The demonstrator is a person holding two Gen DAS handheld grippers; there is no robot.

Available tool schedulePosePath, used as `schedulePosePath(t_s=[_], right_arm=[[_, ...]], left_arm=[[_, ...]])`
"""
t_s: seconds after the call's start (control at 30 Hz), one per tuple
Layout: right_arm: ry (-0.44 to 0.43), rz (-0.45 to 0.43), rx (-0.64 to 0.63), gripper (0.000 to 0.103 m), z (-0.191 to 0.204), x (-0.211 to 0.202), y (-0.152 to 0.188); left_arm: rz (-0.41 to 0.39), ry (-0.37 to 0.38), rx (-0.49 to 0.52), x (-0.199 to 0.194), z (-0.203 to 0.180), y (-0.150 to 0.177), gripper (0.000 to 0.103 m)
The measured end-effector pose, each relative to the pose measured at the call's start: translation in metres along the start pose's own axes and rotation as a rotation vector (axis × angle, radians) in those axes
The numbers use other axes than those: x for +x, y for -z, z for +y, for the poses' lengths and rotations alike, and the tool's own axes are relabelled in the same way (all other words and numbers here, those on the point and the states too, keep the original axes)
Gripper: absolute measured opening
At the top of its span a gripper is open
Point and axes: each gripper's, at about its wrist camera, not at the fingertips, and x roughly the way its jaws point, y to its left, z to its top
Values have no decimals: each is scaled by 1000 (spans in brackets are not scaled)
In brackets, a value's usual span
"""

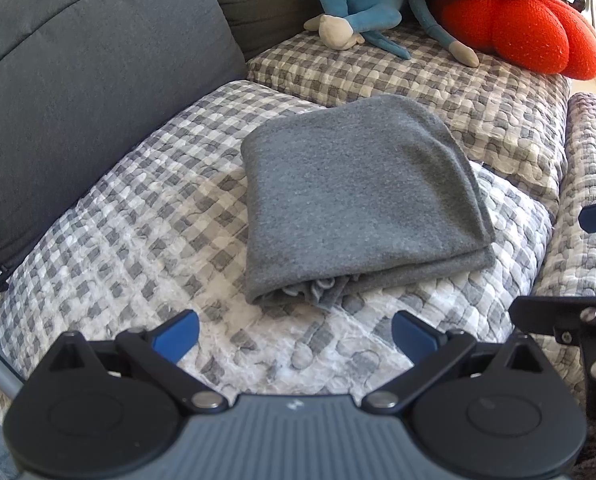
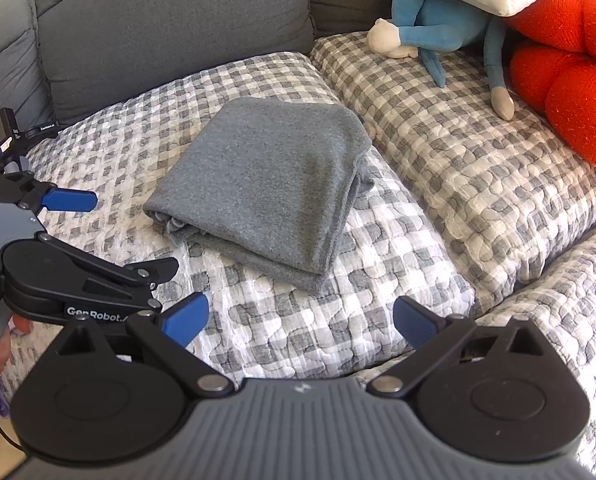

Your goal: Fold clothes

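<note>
Checked grey-and-white quilted sofa cover [image 1: 146, 216]; folded soft grey fleece garment [image 1: 358, 196] ahead of wide-open, empty left gripper [image 1: 294, 338] and right gripper [image 2: 300, 320]; likely light, limp, best pinched at near layered edge.

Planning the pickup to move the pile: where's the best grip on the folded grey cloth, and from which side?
Grip the folded grey cloth at its near edge, where the layers stack and open toward the grippers; probably come in low from the front so one finger slides under. Its top is flat and offers no ridge to pinch. Both the left gripper and right gripper are open.
</note>
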Motion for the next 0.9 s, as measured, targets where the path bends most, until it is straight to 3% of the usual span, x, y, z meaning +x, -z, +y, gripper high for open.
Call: schedulePosePath(t_s=[0.9], right_arm=[[17,36,9,103,-1,4,1]], left_arm=[[-3,1,7,-3,-1,0,102]])
